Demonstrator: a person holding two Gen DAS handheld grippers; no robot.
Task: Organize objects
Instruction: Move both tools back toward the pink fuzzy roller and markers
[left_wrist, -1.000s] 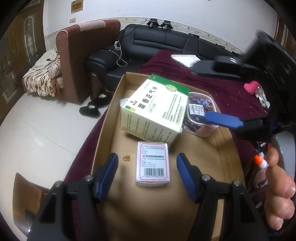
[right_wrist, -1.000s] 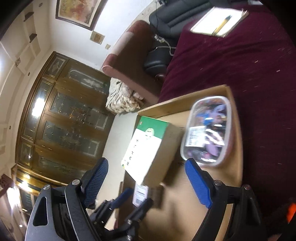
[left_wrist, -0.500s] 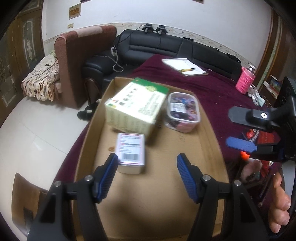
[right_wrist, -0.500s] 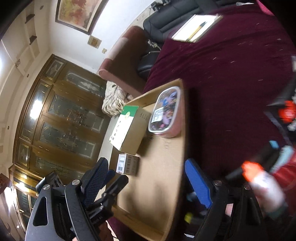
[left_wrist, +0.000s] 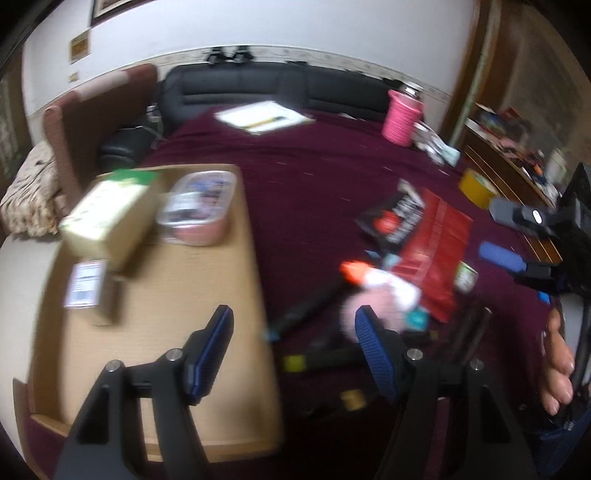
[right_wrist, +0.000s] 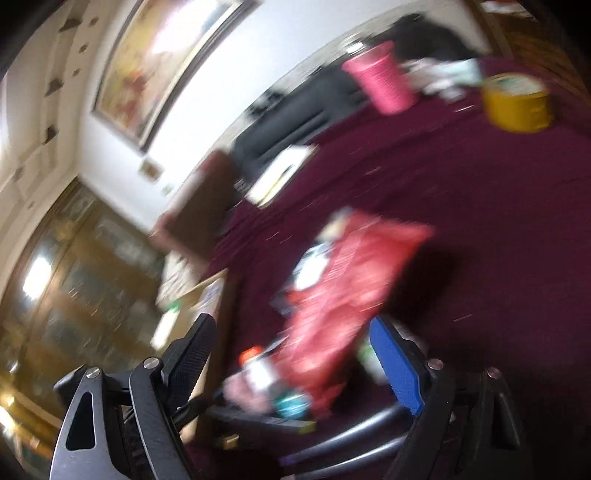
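Both tongs gaping, holding nothing: left gripper (left_wrist: 293, 334) hovering over cardboard tray (left_wrist: 236, 373) edge, right gripper (right_wrist: 291, 354) hanging above red packet (right_wrist: 343, 295) and orange-capped bottle (left_wrist: 380, 280) lying on maroon cloth (left_wrist: 314, 177) beside tray

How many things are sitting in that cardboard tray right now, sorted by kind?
Cardboard boxes: 2, a big green-topped box and a small white box
Clear plastic tubs: 1, the lidded tub
Total: 3 in the cardboard tray
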